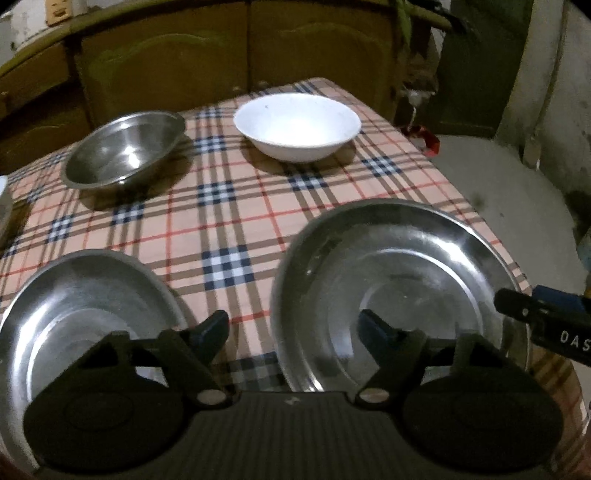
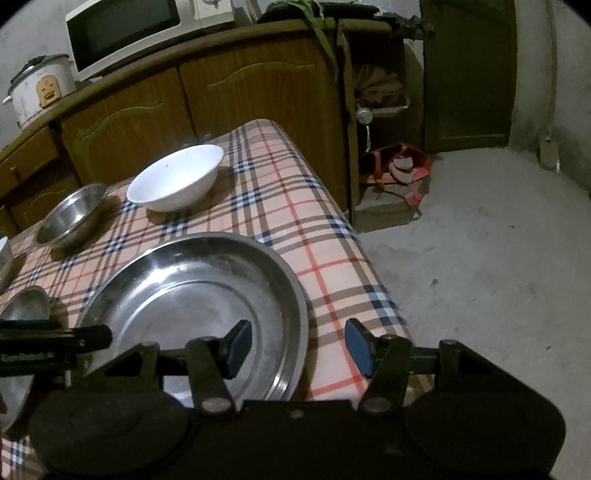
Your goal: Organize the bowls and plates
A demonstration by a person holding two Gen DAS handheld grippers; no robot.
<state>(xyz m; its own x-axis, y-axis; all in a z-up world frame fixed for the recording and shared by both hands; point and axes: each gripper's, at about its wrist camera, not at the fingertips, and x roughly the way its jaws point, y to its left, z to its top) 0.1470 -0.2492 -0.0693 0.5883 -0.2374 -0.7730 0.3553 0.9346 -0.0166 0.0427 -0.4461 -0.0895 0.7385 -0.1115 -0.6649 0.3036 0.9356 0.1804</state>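
On the plaid tablecloth (image 1: 229,206) lie two steel plates: a large one (image 1: 406,266) at the near right and a smaller one (image 1: 81,302) at the near left. A steel bowl (image 1: 122,151) and a white bowl (image 1: 297,125) stand at the far side. My left gripper (image 1: 293,332) is open and empty, hovering between the two plates. My right gripper (image 2: 299,347) is open and empty, its jaws either side of the large plate's (image 2: 192,291) right rim. The white bowl (image 2: 177,177) and steel bowl (image 2: 70,218) show beyond it.
Wooden cabinets (image 2: 221,96) stand behind the table, with a microwave (image 2: 125,33) and rice cooker (image 2: 40,88) on top. The table's right edge (image 2: 351,236) drops to a concrete floor (image 2: 480,258). A red bag (image 2: 399,170) lies by a shelf. Another dish's edge (image 1: 3,206) shows at the far left.
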